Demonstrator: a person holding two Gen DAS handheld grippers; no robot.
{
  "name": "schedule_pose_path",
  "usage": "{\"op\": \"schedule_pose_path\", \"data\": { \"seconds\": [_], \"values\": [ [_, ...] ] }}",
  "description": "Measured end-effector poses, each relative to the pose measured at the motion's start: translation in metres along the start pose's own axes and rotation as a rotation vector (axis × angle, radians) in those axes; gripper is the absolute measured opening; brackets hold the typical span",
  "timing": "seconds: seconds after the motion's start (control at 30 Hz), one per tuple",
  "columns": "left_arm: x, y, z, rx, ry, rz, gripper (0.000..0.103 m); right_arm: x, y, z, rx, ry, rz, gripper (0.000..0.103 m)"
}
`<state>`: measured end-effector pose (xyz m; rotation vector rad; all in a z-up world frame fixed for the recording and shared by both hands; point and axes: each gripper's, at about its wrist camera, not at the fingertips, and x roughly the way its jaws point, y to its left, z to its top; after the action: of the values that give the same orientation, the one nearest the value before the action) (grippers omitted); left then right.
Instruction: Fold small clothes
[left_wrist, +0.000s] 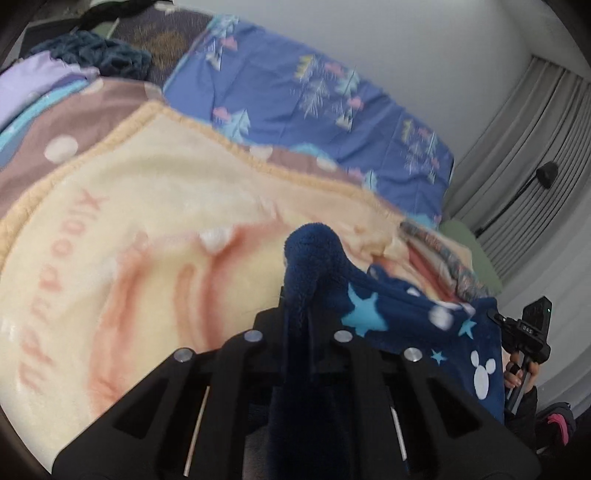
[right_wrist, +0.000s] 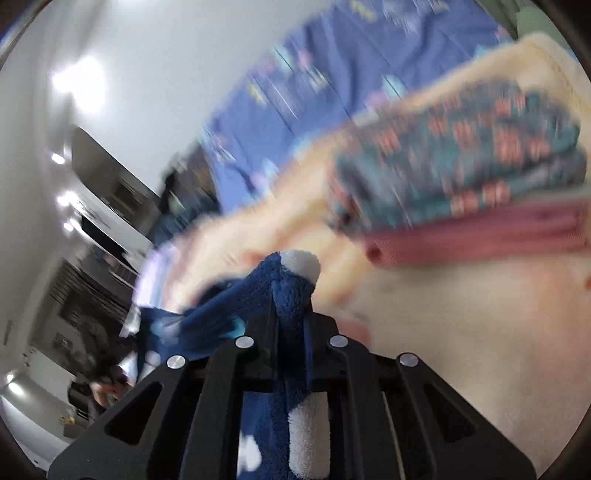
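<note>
A navy fleece garment (left_wrist: 417, 317) with light-blue stars and white mouse-head shapes hangs stretched between both grippers above a cream blanket (left_wrist: 129, 229). My left gripper (left_wrist: 301, 295) is shut on one bunched edge of it. My right gripper (right_wrist: 293, 299) is shut on another edge, where a white fleece patch (right_wrist: 301, 264) sticks out; the garment (right_wrist: 221, 314) trails away to the left in that blurred view. The right gripper also shows at the far right of the left wrist view (left_wrist: 532, 328).
A stack of folded clothes (right_wrist: 461, 173), patterned on top and pink below, lies on the cream blanket (right_wrist: 461, 332). A blue tree-print sheet (left_wrist: 314, 96) covers the bed behind. Dark and lilac clothes (left_wrist: 66, 66) are piled at far left. Curtains (left_wrist: 535, 147) hang at right.
</note>
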<state>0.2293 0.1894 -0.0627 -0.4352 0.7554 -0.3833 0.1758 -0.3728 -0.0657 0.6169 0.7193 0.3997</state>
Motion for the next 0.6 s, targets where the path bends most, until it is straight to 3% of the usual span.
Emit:
{"op": "schedule_pose_path", "data": {
  "seconds": [0.03, 0.07, 0.17, 0.23, 0.37, 0.47, 0.6],
  "values": [
    [-0.002, 0.001, 0.002, 0.000, -0.006, 0.011, 0.008, 0.000, -0.001, 0.002, -0.001, -0.002, -0.017, 0.010],
    [0.001, 0.003, 0.002, 0.002, -0.001, 0.026, 0.009, 0.010, -0.003, 0.003, -0.021, 0.028, -0.087, 0.011],
    [0.040, 0.010, -0.013, 0.048, 0.118, 0.159, 0.016, 0.046, -0.023, -0.008, -0.029, 0.138, -0.247, 0.019],
    [0.056, 0.016, -0.026, 0.066, 0.175, 0.219, 0.034, 0.054, -0.036, -0.020, 0.017, 0.158, -0.240, 0.028],
    [0.033, 0.017, -0.028, 0.040, 0.124, 0.251, 0.047, 0.025, -0.039, -0.013, 0.047, 0.094, -0.222, 0.037],
    [-0.002, -0.011, -0.021, 0.102, 0.054, 0.297, 0.048, 0.005, -0.040, -0.008, 0.016, 0.074, -0.268, 0.037],
    [-0.037, -0.111, -0.043, 0.316, 0.023, 0.199, 0.064, -0.002, -0.053, -0.017, 0.016, 0.078, -0.279, 0.037]
  ]
}}
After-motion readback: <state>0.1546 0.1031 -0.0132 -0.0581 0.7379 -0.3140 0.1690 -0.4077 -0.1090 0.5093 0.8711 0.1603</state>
